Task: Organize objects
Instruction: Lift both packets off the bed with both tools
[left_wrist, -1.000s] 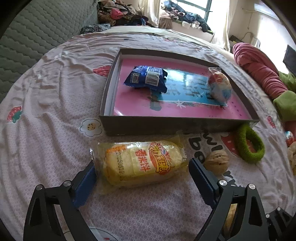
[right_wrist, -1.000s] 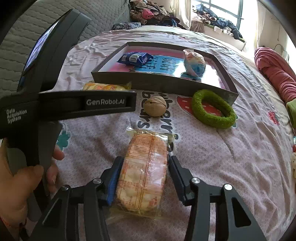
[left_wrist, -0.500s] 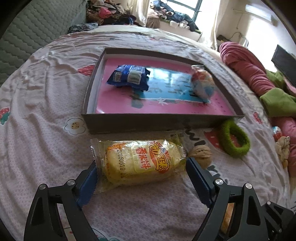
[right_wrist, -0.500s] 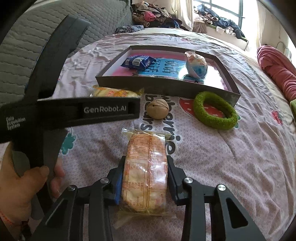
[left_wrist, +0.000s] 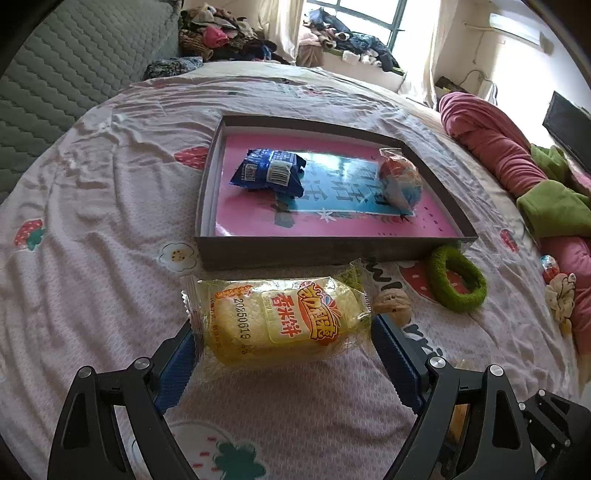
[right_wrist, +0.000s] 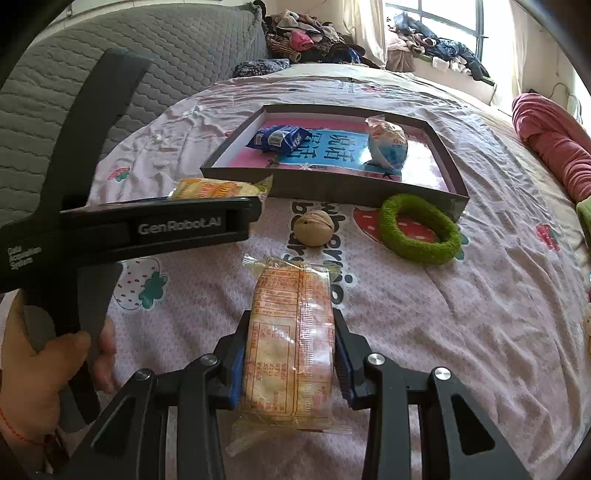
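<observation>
My left gripper (left_wrist: 282, 328) is shut on a yellow rice-cracker pack (left_wrist: 280, 317), gripped end to end just in front of the shallow grey box (left_wrist: 314, 251). The pack hangs slightly above the bedsheet. My right gripper (right_wrist: 291, 321) is shut on an orange cracker pack (right_wrist: 291, 343), its pads pressing both long sides. The box (right_wrist: 332, 184) has a pink floor and holds a blue packet (left_wrist: 269, 173) and a round wrapped snack (left_wrist: 400, 181). In the right wrist view the left gripper's black body (right_wrist: 147, 229) crosses the left side, held by a hand (right_wrist: 48, 362).
A walnut (right_wrist: 314, 228) and a green fuzzy ring (right_wrist: 421, 229) lie on the strawberry-print sheet in front of the box. A red blanket roll (left_wrist: 491, 147) and green fabric (left_wrist: 554, 206) lie at the right. A grey quilted headboard (right_wrist: 147, 55) stands at the left.
The left jaws narrowed onto the yellow pack and it rose a little off the sheet. The right jaws closed in until they pressed the orange pack's sides.
</observation>
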